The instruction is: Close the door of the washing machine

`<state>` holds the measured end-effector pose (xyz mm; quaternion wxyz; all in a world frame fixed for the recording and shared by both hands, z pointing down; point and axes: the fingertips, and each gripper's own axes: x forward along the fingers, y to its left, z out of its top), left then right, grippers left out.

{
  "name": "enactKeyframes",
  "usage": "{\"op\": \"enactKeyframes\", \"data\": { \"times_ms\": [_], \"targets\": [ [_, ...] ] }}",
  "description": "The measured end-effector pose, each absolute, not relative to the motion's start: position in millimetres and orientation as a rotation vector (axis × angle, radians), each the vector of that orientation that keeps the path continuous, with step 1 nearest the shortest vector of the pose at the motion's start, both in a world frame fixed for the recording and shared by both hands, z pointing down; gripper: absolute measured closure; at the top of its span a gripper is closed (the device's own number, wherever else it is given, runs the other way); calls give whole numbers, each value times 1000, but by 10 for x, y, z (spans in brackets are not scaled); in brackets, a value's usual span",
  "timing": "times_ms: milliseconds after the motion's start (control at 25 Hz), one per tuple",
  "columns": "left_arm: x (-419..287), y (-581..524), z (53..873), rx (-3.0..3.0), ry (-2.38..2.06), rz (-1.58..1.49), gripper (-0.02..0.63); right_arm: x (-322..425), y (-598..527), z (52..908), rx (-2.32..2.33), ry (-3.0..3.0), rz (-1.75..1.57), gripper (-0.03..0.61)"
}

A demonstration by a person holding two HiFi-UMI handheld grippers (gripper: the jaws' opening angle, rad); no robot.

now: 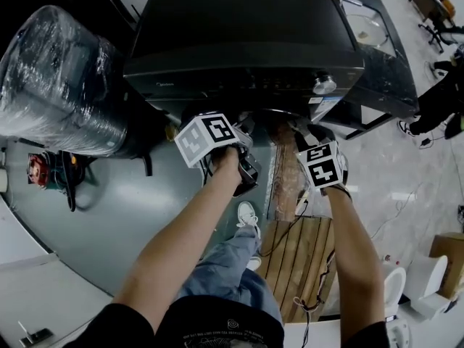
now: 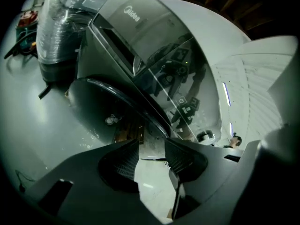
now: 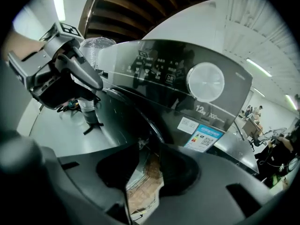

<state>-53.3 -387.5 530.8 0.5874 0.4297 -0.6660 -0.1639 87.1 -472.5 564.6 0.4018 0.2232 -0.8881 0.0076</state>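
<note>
A dark front-loading washing machine [image 1: 246, 42] with a silver knob [image 1: 324, 84] fills the top of the head view. Its round dark door [image 2: 101, 109] lies close against the front; in the right gripper view the door [image 3: 129, 118] curves just beyond the jaws, and I cannot tell whether it is latched. My left gripper [image 1: 243, 129] is held at the machine's front, open, with only floor showing between its fingertips [image 2: 152, 146]. Just to its right, my right gripper [image 1: 301, 130] is also open and holds nothing [image 3: 150, 156]. It looks at the left gripper [image 3: 56, 74] and the control panel [image 3: 187, 86].
A large plastic-wrapped roll [image 1: 58, 85] stands left of the machine, with a red tool [image 1: 40, 169] on the floor below it. A wooden pallet [image 1: 301, 259] lies under my right arm. White fixtures [image 1: 428, 278] and a cardboard box [image 1: 449, 256] sit at the right.
</note>
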Motion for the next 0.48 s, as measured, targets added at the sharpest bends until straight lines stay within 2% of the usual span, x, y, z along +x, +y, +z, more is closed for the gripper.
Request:
{"op": "enactKeyframes", "data": {
  "times_ms": [480],
  "targets": [
    [-495,-3195,4555,1226,-1617,-279,449,779,-4011,4684,667,-2364,39,497]
  ]
}}
